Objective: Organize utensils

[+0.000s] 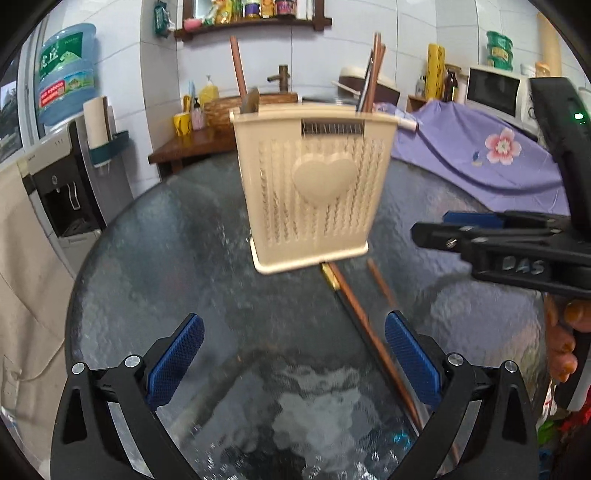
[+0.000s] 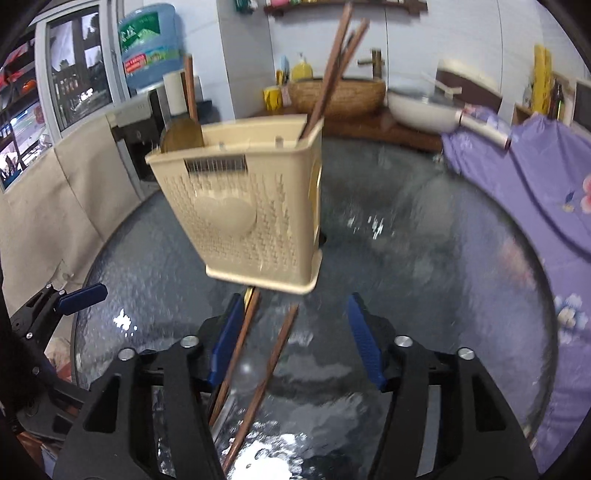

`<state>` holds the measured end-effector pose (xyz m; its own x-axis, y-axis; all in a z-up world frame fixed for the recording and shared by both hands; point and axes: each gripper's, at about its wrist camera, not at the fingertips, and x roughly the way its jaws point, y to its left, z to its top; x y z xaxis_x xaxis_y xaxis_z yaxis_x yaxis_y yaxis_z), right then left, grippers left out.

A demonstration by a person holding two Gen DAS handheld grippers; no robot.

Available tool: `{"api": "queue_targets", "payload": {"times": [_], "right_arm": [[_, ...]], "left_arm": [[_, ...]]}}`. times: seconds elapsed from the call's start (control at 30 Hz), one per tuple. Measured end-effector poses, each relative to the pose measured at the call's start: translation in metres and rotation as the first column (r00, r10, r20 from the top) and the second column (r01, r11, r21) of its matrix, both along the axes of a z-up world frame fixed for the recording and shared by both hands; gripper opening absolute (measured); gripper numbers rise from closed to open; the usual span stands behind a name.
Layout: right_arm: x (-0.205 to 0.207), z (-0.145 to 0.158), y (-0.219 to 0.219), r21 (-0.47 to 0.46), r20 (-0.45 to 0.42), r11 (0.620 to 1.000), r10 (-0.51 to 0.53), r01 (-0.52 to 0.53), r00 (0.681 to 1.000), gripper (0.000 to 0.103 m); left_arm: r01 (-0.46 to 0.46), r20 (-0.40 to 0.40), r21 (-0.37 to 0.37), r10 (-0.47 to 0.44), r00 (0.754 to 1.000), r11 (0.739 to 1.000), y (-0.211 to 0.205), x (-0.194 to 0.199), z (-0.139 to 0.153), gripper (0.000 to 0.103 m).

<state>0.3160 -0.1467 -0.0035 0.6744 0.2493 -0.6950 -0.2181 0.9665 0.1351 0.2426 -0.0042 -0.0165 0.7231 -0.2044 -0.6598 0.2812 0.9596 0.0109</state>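
Utensils: we note chopsticks (image 1: 375, 70) and a wooden spoon (image 1: 246, 96) upright in the beige holder (image 1: 312, 184) on the glass table (image 1: 166, 258). Loose chopsticks (image 2: 271, 373) lie near its base. Left gripper (image 1: 293, 356) and right gripper (image 2: 295, 339) both stand released, grasping nothing.

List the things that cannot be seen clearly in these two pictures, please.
- Lower parts of the spoon and chopsticks in the holder: hidden by its walls, both views.
- Near ends of the loose chopsticks on the table: covered by the right gripper in its view, and by the left gripper's right finger in the left view.
- Jars on the shelf: too small, cut by the top edge.
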Motion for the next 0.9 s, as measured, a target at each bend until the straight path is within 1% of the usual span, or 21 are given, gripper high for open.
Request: {"api": "queue_targets", "payload": {"times": [0.03,0.07,0.1,0.27,0.33,0.5,0.57,0.7,0.83,0.9], "right_arm": [[0.002,-0.009,0.002,0.005,-0.027,1.000,0.000,0.000,1.000,0.047],[0.004,-0.014,0.003,0.009,-0.041,1.000,-0.001,0.001,0.999,0.041],[0.006,-0.020,0.005,0.012,-0.062,1.000,-0.005,0.006,0.998,0.039],[0.019,-0.036,0.012,0.016,-0.121,1.000,-0.016,0.018,0.993,0.036],[0.025,-0.041,0.017,0.004,-0.136,1.000,-0.022,0.022,0.990,0.036],[0.036,-0.048,0.024,-0.030,-0.159,0.999,-0.045,0.041,0.986,0.033],[0.039,-0.050,0.026,-0.044,-0.163,0.998,-0.053,0.047,0.985,0.030],[0.044,-0.054,0.030,-0.061,-0.177,0.997,-0.064,0.054,0.982,0.029],[0.046,-0.055,0.033,-0.085,-0.170,0.995,-0.069,0.055,0.983,0.027],[0.043,-0.055,0.038,-0.103,-0.165,0.994,-0.065,0.048,0.984,0.020]], "left_arm": [[-0.001,-0.008,0.007,0.001,1.000,1.000,-0.001,-0.001,-0.003,0.096],[0.000,-0.018,0.021,0.001,1.000,1.000,-0.002,-0.001,-0.007,0.096],[0.002,-0.023,0.032,-0.001,1.000,0.999,-0.004,-0.003,-0.009,0.096],[0.011,-0.040,0.080,-0.008,0.999,0.997,-0.011,-0.007,-0.021,0.096],[0.012,-0.046,0.082,-0.009,0.999,0.997,-0.011,-0.008,-0.024,0.096],[0.015,-0.058,0.061,-0.011,0.998,0.998,-0.011,-0.012,-0.025,0.096],[0.016,-0.064,0.051,-0.012,0.998,0.999,-0.011,-0.013,-0.025,0.096],[0.017,-0.073,0.053,-0.013,0.997,0.998,-0.013,-0.014,-0.028,0.096],[0.024,-0.067,0.058,-0.020,0.998,0.998,-0.015,-0.018,-0.027,0.096],[0.025,-0.066,0.060,-0.021,0.998,0.998,-0.017,-0.019,-0.027,0.096]]}}
